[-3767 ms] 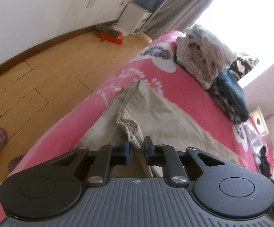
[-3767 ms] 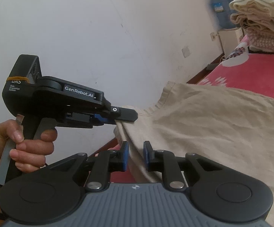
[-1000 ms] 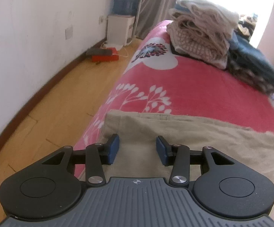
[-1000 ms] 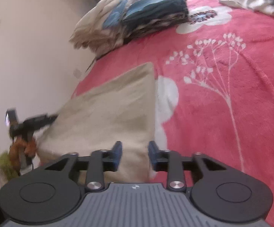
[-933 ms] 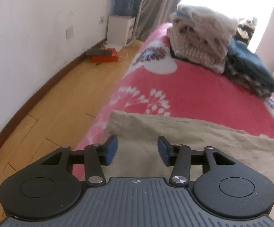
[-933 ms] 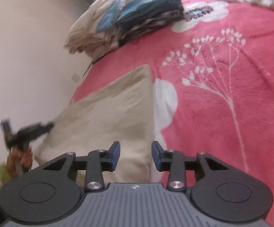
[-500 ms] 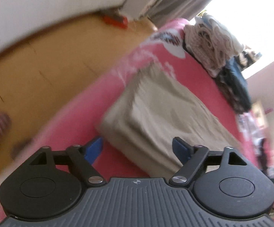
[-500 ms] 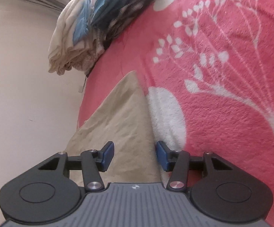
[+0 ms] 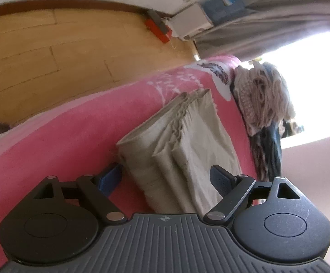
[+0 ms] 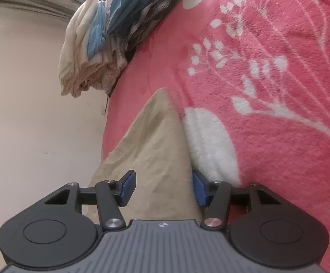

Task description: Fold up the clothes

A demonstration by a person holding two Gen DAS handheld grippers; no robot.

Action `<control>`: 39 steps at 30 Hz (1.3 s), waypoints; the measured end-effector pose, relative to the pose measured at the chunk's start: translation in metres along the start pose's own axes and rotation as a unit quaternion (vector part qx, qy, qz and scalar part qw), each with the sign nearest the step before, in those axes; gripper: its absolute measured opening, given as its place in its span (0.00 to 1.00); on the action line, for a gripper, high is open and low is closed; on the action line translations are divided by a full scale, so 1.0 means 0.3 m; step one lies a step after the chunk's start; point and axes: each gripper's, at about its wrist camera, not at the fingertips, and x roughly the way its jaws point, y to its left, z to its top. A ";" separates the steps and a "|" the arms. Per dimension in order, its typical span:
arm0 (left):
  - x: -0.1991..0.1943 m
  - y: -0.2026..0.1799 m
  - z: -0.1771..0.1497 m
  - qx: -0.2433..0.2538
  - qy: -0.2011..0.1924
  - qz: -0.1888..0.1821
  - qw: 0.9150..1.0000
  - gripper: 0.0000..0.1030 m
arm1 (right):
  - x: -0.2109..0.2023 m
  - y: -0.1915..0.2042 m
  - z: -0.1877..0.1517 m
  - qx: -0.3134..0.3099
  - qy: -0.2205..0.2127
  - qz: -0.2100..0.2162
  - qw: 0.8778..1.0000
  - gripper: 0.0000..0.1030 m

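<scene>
both our grippers, left gripper (image 9: pixel 166 177) and right gripper (image 10: pixel 163 187), have just been opening, jaws wide and gripping nothing. beige garment (image 9: pixel 183 141) lies folded between the fingers, so next we'd guess it needs a fresh grab to fold again or stack.

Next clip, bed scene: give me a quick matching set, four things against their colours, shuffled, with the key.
Things:
1. folded garment
2. blanket
3. floor
4. finger pads

Colours:
A. blue
B. pink with white plant print
C. beige
D. light wood

Pairs: 1-C, 2-B, 3-D, 4-A
</scene>
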 end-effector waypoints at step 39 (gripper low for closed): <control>0.422 -0.607 -0.254 0.229 0.125 -0.060 0.963 0.51 | -0.645 -0.152 0.308 -0.064 -0.267 -0.215 0.937 0.23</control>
